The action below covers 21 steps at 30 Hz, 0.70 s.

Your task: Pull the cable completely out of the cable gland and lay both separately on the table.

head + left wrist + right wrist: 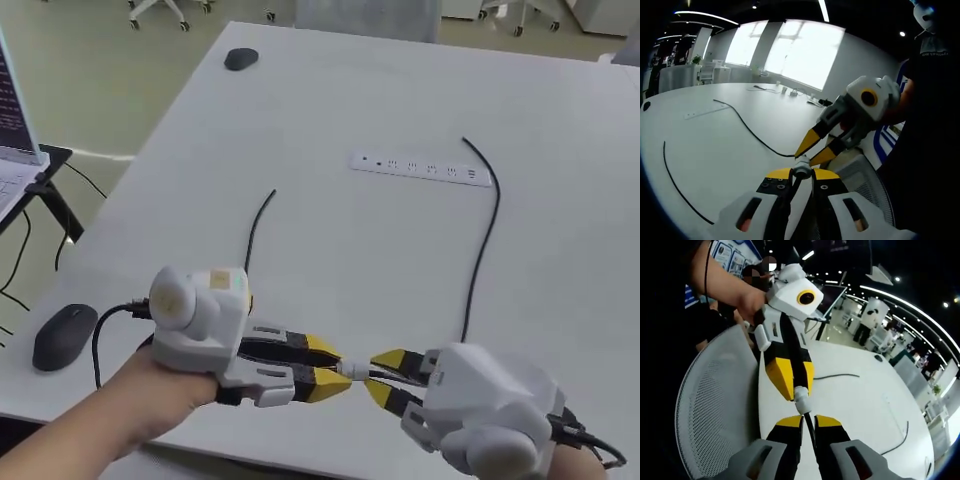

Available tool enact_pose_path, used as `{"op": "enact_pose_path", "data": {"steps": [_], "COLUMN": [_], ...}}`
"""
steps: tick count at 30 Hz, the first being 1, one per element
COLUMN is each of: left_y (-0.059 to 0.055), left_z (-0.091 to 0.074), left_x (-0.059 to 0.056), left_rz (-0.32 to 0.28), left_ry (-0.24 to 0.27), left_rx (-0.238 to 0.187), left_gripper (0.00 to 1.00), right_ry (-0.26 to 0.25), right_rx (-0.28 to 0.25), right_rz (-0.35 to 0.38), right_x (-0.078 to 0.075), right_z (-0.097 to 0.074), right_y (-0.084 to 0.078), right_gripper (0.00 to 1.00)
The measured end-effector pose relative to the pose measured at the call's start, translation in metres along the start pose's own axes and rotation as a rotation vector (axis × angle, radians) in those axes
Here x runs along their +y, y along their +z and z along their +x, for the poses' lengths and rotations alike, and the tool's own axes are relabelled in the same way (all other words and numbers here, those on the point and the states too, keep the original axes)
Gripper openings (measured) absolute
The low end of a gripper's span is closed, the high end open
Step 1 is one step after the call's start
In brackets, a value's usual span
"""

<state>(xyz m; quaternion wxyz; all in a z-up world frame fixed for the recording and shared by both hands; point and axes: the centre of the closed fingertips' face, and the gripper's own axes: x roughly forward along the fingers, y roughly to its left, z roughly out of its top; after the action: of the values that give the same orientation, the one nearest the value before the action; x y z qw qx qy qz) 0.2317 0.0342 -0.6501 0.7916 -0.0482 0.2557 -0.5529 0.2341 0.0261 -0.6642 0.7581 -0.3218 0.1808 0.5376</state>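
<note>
White plastic cable gland (801,396), held in the air over the near edge of the white desk (330,110) between the 2 claws, which face each other tip to tip. Left claw (801,176): yellow-tipped jaws closed on the gland's body. Right claw (808,422): yellow-tipped jaws closed on the long thin black cable (487,235) just beside the gland. The cable's end sits inside the gland. From the right claw the rest of it runs away across the desk and curves past the right end of a flat white power strip (420,168), which lies well beyond the claws.

A 2nd, shorter black cable (256,228) lies loose on the desk to the left, apart from both the strip and the long cable. 1 black computer mouse (241,59) rests near the far left corner of the desk. Another black mouse (64,336) sits at the near left edge, beside the person's left hand (130,400). An open laptop (12,170) on a black stand shows off the desk's left side. In the right gripper view a white mesh chair back (715,410) lies below the claws, at the desk's near edge.
</note>
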Motion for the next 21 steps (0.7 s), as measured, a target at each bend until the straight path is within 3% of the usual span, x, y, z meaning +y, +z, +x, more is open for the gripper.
{"op": "enact_pose_path", "data": {"steps": [21], "left_y": [-0.0038], "left_z": [0.002], "left_x": [0.0001], "left_rz": [0.006], "left_ry": [-0.003], "left_rx": [0.015], "left_gripper": [0.15], "right_ry": [0.006], "right_rx": [0.003], "right_rz": [0.004], "right_x": [0.0012], "right_z": [0.0019], "right_y": [-0.005], "right_gripper": [0.0]}}
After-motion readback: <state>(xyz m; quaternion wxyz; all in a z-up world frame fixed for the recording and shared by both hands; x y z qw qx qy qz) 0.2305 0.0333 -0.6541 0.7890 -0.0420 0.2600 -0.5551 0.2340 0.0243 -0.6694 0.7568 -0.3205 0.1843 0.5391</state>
